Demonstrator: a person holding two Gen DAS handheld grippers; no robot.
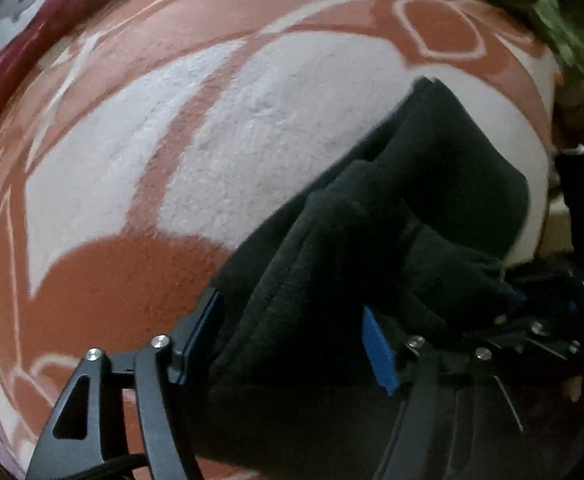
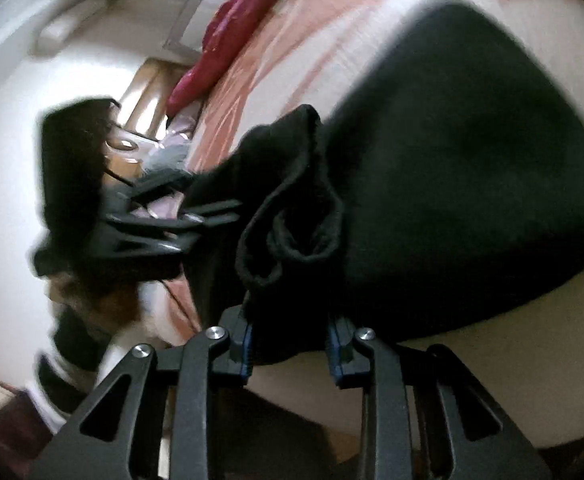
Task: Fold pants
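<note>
Black pants (image 1: 432,184) lie bunched on a bed with an orange and white patterned cover (image 1: 219,128). In the left wrist view my left gripper (image 1: 289,344) points down over one end of them. Its jaws stand wide and open, with a thick fold of the cloth between the blue pads (image 1: 378,352) and the right pad's face bare. In the right wrist view my right gripper (image 2: 292,346) is shut on a hem of the pants (image 2: 452,160). A rolled edge (image 2: 292,224) sits just ahead of it. The left gripper (image 2: 215,220) shows blurred at the left, against the cloth.
A dark red blanket (image 2: 227,32) is heaped at the bed's far edge, also seen in the left wrist view as a red blanket (image 1: 19,52). Beyond it are a white wall (image 2: 19,120) and wooden furniture (image 2: 147,88). The right gripper (image 1: 544,304) lies close beside the left.
</note>
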